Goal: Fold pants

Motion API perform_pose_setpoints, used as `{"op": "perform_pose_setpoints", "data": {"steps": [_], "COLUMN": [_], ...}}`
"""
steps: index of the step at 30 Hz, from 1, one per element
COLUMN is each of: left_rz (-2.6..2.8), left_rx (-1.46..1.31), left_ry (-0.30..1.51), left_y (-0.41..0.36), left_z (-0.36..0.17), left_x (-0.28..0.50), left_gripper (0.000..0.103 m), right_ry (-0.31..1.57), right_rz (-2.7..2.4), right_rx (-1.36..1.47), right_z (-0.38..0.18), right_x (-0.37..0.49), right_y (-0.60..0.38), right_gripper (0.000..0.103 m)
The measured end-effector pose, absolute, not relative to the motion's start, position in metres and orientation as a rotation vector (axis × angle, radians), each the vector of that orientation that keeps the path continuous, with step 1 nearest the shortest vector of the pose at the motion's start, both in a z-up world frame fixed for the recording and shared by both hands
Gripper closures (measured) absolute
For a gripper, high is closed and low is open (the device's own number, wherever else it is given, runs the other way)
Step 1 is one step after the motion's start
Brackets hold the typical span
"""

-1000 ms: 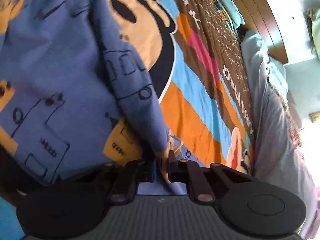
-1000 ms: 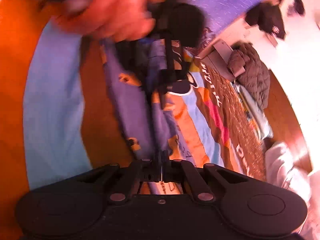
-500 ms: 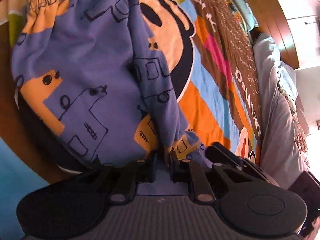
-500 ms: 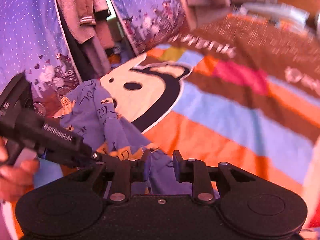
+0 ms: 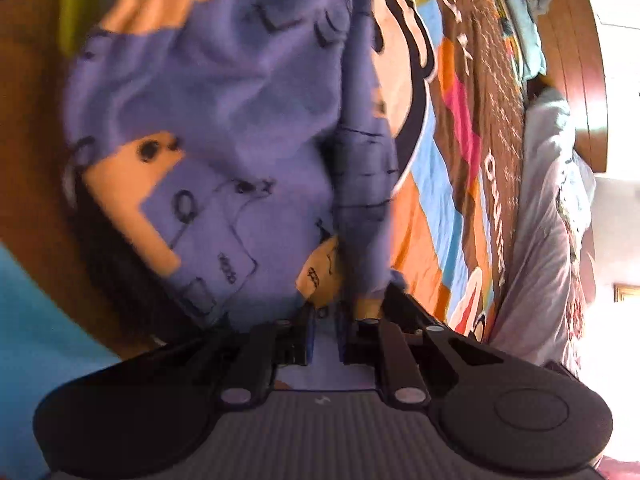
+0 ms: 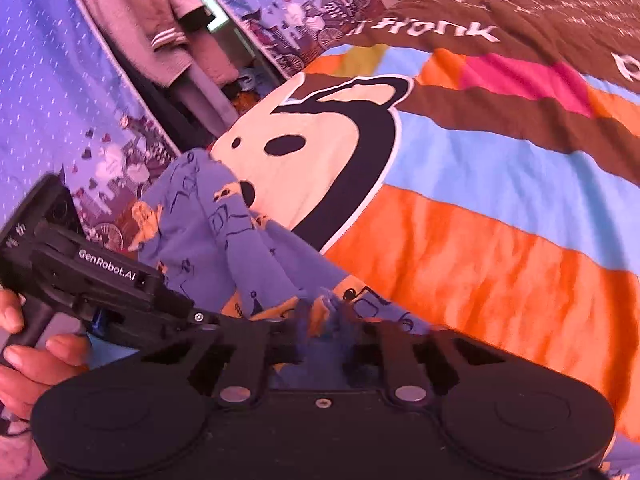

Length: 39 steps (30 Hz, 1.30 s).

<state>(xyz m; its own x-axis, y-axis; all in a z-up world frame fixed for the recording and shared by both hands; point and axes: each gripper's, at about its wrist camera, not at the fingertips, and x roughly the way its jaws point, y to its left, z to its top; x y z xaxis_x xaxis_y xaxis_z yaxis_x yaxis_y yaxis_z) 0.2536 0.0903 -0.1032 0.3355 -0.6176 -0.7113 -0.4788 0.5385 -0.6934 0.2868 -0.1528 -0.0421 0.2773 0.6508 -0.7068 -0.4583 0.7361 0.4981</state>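
Observation:
The pants [image 5: 240,120] are blue-violet with orange blocks and black line drawings, and they lie bunched on a striped cartoon bedspread [image 5: 424,240]. My left gripper [image 5: 324,332] is shut on a fold of their near edge. In the right wrist view the pants [image 6: 208,232] trail from the curtain side down to my right gripper [image 6: 324,332]. Its jaws are closing on the cloth's orange-and-blue hem, which sits between the fingers. The left tool's black housing [image 6: 100,276] lies just left of it, held by a hand [image 6: 28,368].
The bedspread [image 6: 480,240] stretches right and back with its big cartoon face. A grey quilt [image 5: 548,240] and a wooden headboard [image 5: 572,80] border the bed's far side. A purple printed curtain [image 6: 40,80] and hanging clothes [image 6: 172,20] stand behind the pants.
The right gripper swung round and rolled to sit beside the left one, opened, then closed over the pants' hem. The left gripper kept its hold and shifted a little, dragging the cloth.

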Motion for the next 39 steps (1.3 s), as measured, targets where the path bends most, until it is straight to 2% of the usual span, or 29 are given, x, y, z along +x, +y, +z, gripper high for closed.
{"op": "perform_pose_setpoints", "data": {"steps": [2,4,9,11,15,20,21,22,23,24,25,27,28,32,33,34,35,37,39], "left_rz": [-0.108,-0.117,-0.132,-0.139,-0.14,-0.145,-0.144,-0.14,-0.136,-0.138,-0.139,-0.128,-0.131,0.019,0.068,0.069,0.065,0.07,0.076], "left_rx": [-1.047,-1.005,-0.95,-0.942,-0.951,-0.919,-0.895,-0.85,-0.777,-0.687,-0.6,-0.486,-0.457,-0.438,-0.433,-0.467,-0.517,-0.574,-0.534], "left_ry": [1.271,1.233,1.233,1.234,1.237,1.237,1.23,1.212,1.179,1.126,1.055,0.924,0.892,0.99,1.016,1.033,1.035,1.028,1.031], "left_y": [0.093,0.092,0.088,0.088,0.087,0.084,0.082,0.08,0.075,0.07,0.067,0.066,0.07,0.097,0.106,0.115,0.12,0.127,0.121], "left_z": [-0.096,-0.089,-0.087,-0.086,-0.086,-0.082,-0.078,-0.071,-0.061,-0.048,-0.035,-0.016,-0.011,-0.025,-0.032,-0.038,-0.04,-0.037,-0.035], "left_x": [0.252,0.253,0.259,0.261,0.265,0.265,0.264,0.263,0.262,0.259,0.258,0.255,0.257,0.285,0.291,0.295,0.298,0.297,0.298], "left_gripper": [0.081,0.065,0.064,0.064,0.064,0.064,0.064,0.062,0.06,0.054,0.043,0.032,0.03,0.033,0.046,0.049,0.049,0.049,0.049], "right_ry": [1.021,0.952,0.717,0.677,0.658,0.711,0.693,0.669,0.648,0.615,0.557,0.499,0.506,0.614,0.641,0.677,0.669,0.637,0.654], "right_rz": [0.708,0.664,0.558,0.524,0.5,0.484,0.46,0.427,0.404,0.394,0.389,0.396,0.423,0.527,0.514,0.468,0.43,0.311,0.176], "right_rx": [0.192,0.121,-0.196,-0.32,-0.564,-0.694,-0.701,-0.7,-0.697,-0.7,-0.727,-0.765,-0.737,-0.613,-0.638,-0.691,-0.716,-0.738,-0.718], "right_z": [-0.035,-0.019,0.027,0.029,-0.007,-0.061,-0.062,-0.059,-0.054,-0.048,-0.041,-0.032,-0.028,-0.039,-0.049,-0.063,-0.07,-0.07,-0.061], "right_x": [0.283,0.278,0.281,0.295,0.328,0.347,0.346,0.346,0.345,0.342,0.335,0.32,0.312,0.301,0.299,0.304,0.307,0.316,0.325], "right_y": [-0.153,-0.15,-0.125,-0.114,-0.086,-0.07,-0.071,-0.075,-0.078,-0.084,-0.09,-0.095,-0.1,-0.099,-0.091,-0.082,-0.078,-0.077,-0.086], "right_gripper": [0.096,0.097,0.098,0.098,0.102,0.098,0.092,0.077,0.068,0.059,0.058,0.057,0.057,0.057,0.056,0.055,0.052,0.026,0.026]}}
